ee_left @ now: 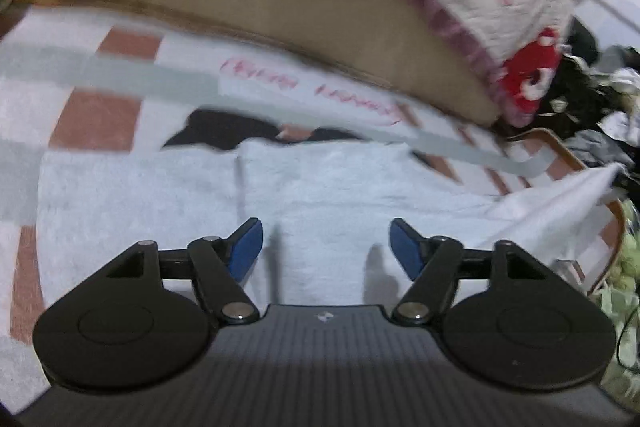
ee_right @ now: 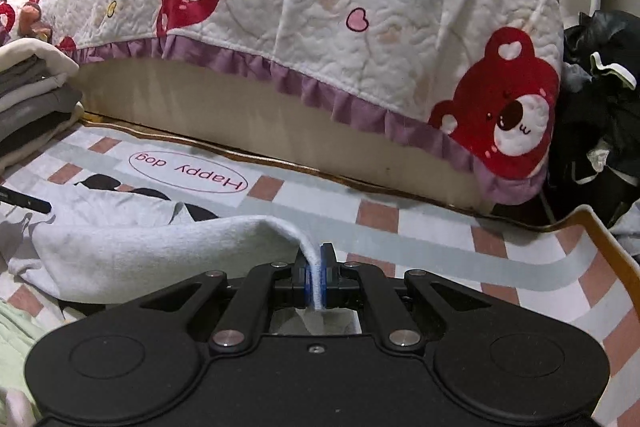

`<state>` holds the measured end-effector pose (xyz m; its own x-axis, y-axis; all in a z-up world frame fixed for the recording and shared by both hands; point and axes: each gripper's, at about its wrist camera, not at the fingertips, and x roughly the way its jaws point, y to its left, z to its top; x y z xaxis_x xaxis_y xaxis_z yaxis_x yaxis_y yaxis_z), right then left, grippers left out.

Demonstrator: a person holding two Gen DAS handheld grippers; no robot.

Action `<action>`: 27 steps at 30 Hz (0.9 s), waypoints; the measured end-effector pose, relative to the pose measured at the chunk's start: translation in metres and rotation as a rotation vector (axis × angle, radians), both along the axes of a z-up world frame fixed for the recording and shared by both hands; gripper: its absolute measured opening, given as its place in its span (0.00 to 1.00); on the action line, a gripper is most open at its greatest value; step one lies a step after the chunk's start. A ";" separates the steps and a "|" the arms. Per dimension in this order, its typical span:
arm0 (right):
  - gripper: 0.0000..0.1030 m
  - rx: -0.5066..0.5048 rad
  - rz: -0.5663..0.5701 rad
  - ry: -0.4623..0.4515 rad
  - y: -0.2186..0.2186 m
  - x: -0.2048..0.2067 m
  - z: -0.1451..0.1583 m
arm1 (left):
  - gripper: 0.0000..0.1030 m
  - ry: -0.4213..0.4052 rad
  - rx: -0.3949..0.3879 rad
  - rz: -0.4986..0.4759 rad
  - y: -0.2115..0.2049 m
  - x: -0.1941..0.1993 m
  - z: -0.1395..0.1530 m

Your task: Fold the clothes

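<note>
A pale grey-white garment point(ee_left: 168, 195) lies spread on the checked floor mat point(ee_left: 96, 115). My left gripper point(ee_left: 326, 247) is open and empty, hovering just above the garment's middle. My right gripper point(ee_right: 316, 273) is shut on a fold of the same garment point(ee_right: 132, 247), which drapes away to the left over the mat point(ee_right: 520, 267). In the left wrist view the garment's right corner point(ee_left: 560, 203) is lifted up. The left view is blurred.
A bed side with a white bear-print quilt point(ee_right: 320, 7) runs along the back. A stack of folded clothes point(ee_right: 32, 103) sits at the far left. Dark clothes point(ee_right: 600, 131) are heaped at the right. A pale green cloth point(ee_right: 16, 339) lies at the near left.
</note>
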<state>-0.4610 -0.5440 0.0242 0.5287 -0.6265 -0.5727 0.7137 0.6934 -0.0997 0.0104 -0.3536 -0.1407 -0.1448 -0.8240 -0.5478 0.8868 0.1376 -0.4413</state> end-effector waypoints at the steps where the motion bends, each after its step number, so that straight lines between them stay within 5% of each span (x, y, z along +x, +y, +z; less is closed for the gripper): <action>1: 0.04 0.000 0.000 0.001 0.001 -0.001 -0.001 | 0.08 -0.021 -0.011 -0.019 0.003 -0.006 0.004; 2: 0.04 0.003 0.000 0.000 0.001 -0.001 -0.002 | 0.01 -0.045 -0.008 -0.041 0.005 -0.013 0.007; 8: 0.04 0.017 -0.001 -0.008 0.001 -0.004 -0.010 | 0.06 -0.156 0.020 -0.078 0.014 -0.049 0.014; 11: 0.04 0.023 -0.006 -0.009 0.003 -0.005 -0.015 | 0.34 -0.342 0.054 -0.063 0.009 -0.066 0.013; 12: 0.04 0.024 -0.007 -0.008 0.003 -0.006 -0.016 | 0.57 -0.397 0.061 -0.061 0.007 -0.071 0.012; 14: 0.04 0.031 -0.011 -0.011 0.004 -0.008 -0.018 | 0.63 -0.423 0.060 -0.070 0.006 -0.074 0.010; 15: 0.04 0.036 -0.013 -0.014 0.004 -0.009 -0.019 | 0.61 -0.405 0.061 -0.080 0.004 -0.072 0.008; 18: 0.04 0.044 -0.020 -0.021 0.003 -0.011 -0.023 | 0.02 -0.285 0.073 -0.096 -0.003 -0.063 0.000; 21: 0.04 0.037 -0.014 -0.040 0.003 -0.012 -0.024 | 0.02 -0.227 0.024 -0.013 0.004 -0.054 0.008; 27: 0.04 0.003 0.020 -0.070 0.004 -0.013 -0.015 | 0.02 -0.201 -0.191 0.187 0.042 -0.040 0.072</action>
